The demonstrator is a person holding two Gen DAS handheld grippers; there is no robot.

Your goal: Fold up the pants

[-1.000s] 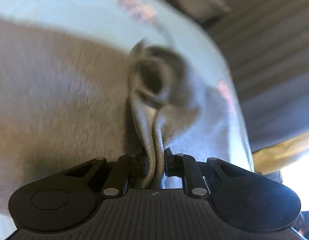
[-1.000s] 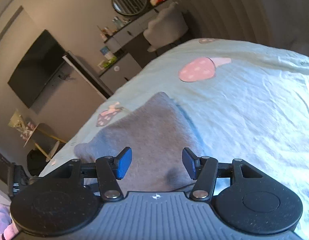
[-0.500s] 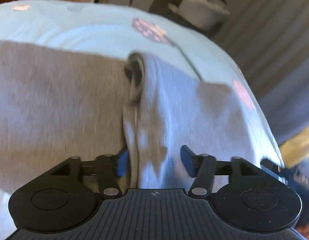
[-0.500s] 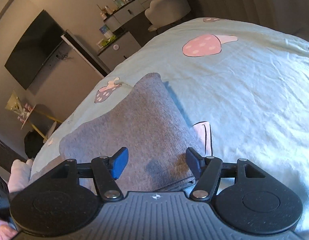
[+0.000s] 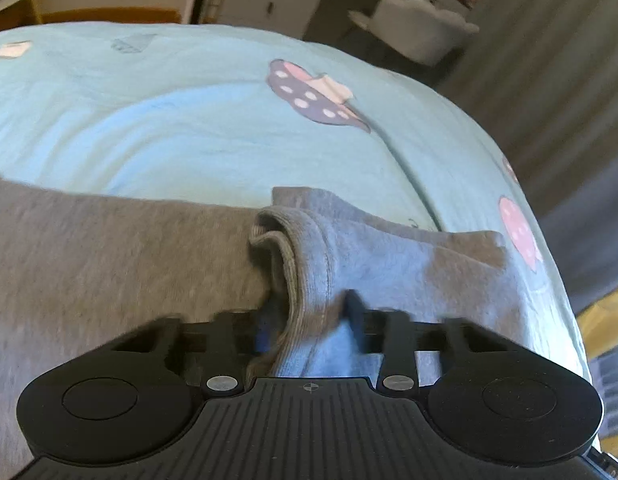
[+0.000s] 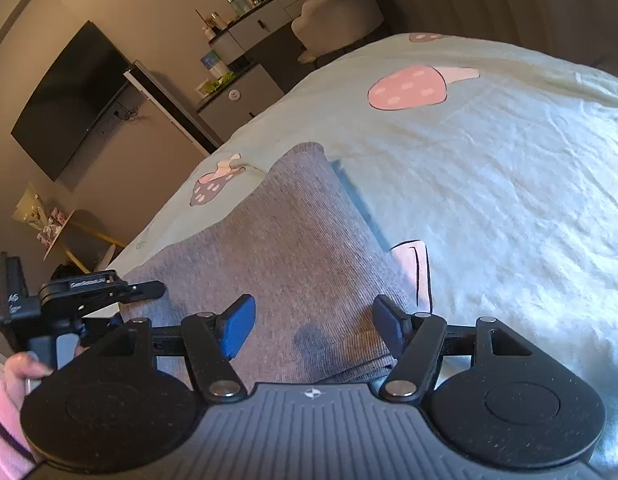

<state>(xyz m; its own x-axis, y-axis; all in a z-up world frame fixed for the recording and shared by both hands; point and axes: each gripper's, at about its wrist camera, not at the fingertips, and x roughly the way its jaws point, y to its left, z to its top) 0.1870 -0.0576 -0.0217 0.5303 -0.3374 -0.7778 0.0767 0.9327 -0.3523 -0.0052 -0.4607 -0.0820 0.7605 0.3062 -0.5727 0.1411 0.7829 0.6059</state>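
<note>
Grey knit pants (image 5: 109,264) lie folded on a light blue bed sheet (image 5: 169,120). In the left wrist view a ribbed cuff edge (image 5: 293,264) rises between the fingers of my left gripper (image 5: 305,320), which is open, with the cloth loose between the jaws. In the right wrist view the folded pants (image 6: 293,248) lie flat under my right gripper (image 6: 313,326), which is open and empty just above the near edge. The left gripper (image 6: 147,290) also shows at the left of that view.
The sheet (image 6: 509,200) has pink and purple mushroom prints (image 6: 407,88). The bed edge drops off at right in the left wrist view. Beyond the bed stand a grey chair (image 6: 341,12), a dresser (image 6: 249,36) and a wall TV (image 6: 69,96).
My left gripper opened and let go of the pants cuff, which has settled onto the folded stack. My right gripper stayed open and shifted slightly over the pants.
</note>
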